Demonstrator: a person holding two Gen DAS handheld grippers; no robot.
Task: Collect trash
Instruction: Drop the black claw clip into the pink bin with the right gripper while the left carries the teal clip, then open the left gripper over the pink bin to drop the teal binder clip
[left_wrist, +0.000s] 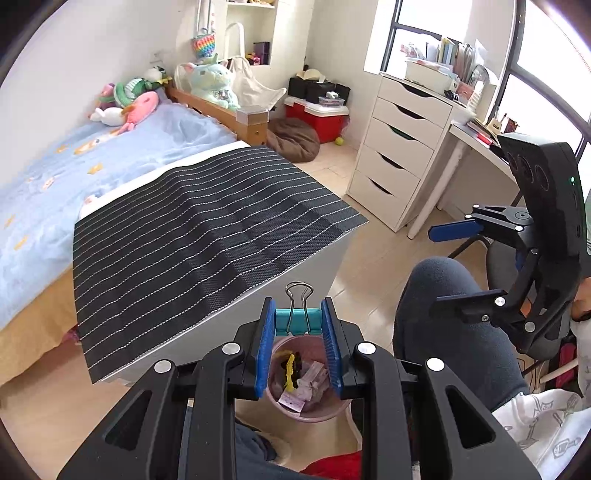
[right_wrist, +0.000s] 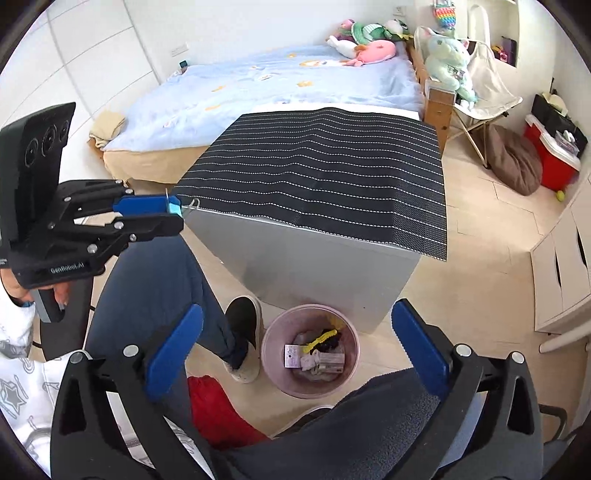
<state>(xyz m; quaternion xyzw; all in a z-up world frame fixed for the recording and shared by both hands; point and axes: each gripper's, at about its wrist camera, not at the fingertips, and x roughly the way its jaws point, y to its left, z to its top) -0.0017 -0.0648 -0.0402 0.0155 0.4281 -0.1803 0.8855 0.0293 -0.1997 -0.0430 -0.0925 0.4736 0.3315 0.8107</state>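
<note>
My left tool (left_wrist: 298, 322) is clamped on a teal binder clip (left_wrist: 294, 319), above the pink trash bin (right_wrist: 347, 334) on the floor. My right tool (right_wrist: 295, 354) stands wide apart, nothing between its pads.

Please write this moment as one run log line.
left gripper: shut on binder clip | right gripper: open, empty | pink bin: below, holds trash

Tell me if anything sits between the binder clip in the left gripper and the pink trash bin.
Nothing visible does. The left gripper holds the teal binder clip above the pink trash bin, whose open mouth is uncovered. The person's shoe stands beside the bin, not over it.
</note>
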